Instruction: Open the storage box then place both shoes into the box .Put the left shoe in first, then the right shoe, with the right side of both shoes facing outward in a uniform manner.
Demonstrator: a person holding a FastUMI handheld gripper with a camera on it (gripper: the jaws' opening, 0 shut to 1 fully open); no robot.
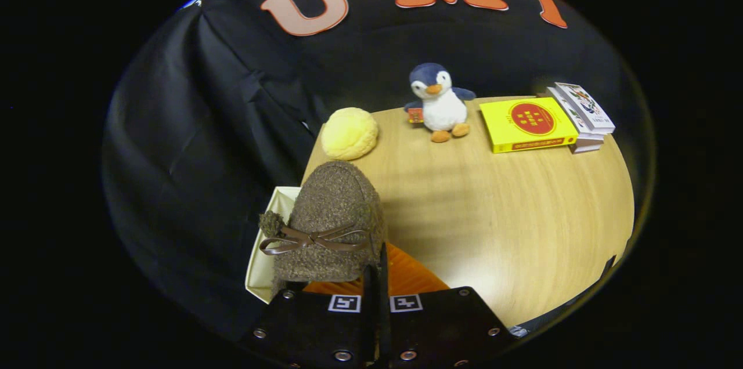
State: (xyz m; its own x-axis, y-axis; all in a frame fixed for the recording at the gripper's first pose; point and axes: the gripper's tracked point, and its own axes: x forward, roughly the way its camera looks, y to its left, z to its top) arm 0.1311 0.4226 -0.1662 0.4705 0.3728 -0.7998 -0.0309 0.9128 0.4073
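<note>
A brown fuzzy shoe [334, 212] with a brown bow across its top hangs toe-forward just ahead of my fingers. My gripper [376, 276] is shut on the shoe's rear edge, the two fingers nearly touching each other. Under the shoe lies the storage box [262, 247]; its pale wall shows to the left of the shoe. An orange ribbed surface [409, 276] of the box shows to the shoe's right. The shoe and my fingers hide most of the box, which stands at the near left corner of the wooden table [499, 212].
A yellow bun-shaped plush [349, 133] lies beyond the shoe's toe. Further back a penguin plush [439, 102] stands upright. A yellow book [528, 123] and a stack of books [583, 114] lie at the far right. Black cloth hangs behind and to the left.
</note>
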